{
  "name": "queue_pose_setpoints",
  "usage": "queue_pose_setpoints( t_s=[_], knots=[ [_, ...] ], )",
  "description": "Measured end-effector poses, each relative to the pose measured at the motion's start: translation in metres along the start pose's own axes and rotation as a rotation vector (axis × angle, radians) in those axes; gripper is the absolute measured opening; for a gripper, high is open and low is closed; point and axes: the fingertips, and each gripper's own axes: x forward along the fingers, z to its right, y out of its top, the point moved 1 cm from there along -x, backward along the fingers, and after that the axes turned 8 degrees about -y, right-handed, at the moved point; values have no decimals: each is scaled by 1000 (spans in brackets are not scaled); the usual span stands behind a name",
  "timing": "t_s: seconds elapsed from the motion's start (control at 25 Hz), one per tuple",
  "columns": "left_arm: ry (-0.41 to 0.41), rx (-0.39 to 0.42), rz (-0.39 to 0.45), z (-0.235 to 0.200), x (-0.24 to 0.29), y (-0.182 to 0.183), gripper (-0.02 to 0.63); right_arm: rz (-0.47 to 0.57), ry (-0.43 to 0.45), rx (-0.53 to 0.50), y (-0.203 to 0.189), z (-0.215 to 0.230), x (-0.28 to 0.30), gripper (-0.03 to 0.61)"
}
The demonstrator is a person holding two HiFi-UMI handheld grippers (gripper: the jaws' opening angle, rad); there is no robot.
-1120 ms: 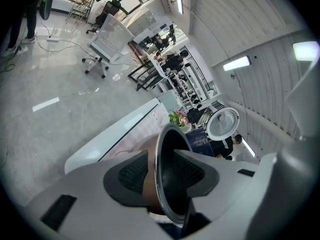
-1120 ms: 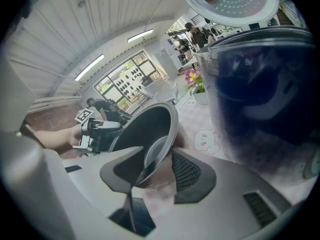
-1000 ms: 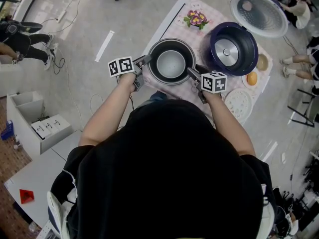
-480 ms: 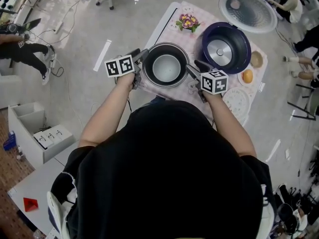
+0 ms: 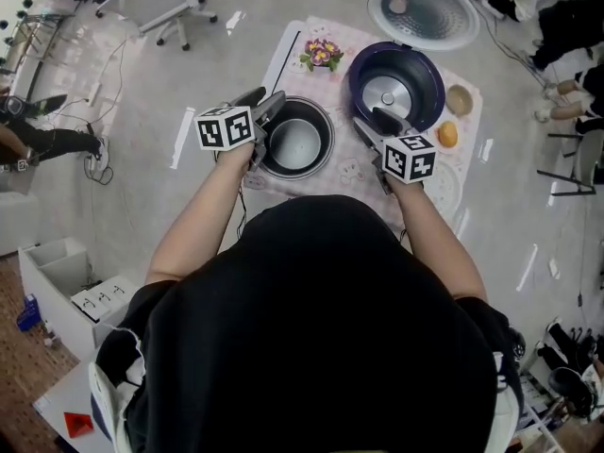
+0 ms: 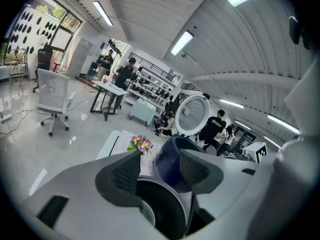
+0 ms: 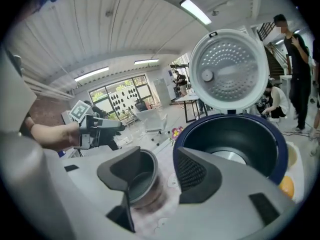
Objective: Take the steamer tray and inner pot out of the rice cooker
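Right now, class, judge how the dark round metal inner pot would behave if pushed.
The dark round metal inner pot looks rigid. Wide and low, it would probably slide rather than tip, perhaps dragging the pink tablecloth.

1. The left gripper (image 5: 262, 102) has let go of the pot's (image 5: 295, 144) left rim. Its jaws have just been opening, with nothing pressed between them, and it has lifted above that rim.
2. The right gripper (image 5: 376, 125) has released the right rim. Its jaws have just been opening and are empty, and it has risen and drawn off towards the rice cooker (image 5: 396, 85).
3. The pot, gripped on both sides before, now sits free near the table's (image 5: 351, 172) front edge.
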Motion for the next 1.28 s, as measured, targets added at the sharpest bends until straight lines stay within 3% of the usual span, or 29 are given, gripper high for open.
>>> queue_pose_setpoints(
  t_s=[0.28, 0.76, 1.28],
  knots=[
    [-138, 55, -15, 56, 46, 26, 256, 66, -121, 35, 13, 50, -47, 239],
    [-287, 197, -84, 130, 118, 36, 259, 162, -329, 94, 20, 125, -128, 239],
    [-376, 261, -107, 175, 163, 34, 259, 197, -445, 143, 8, 169, -172, 238]
  ],
)
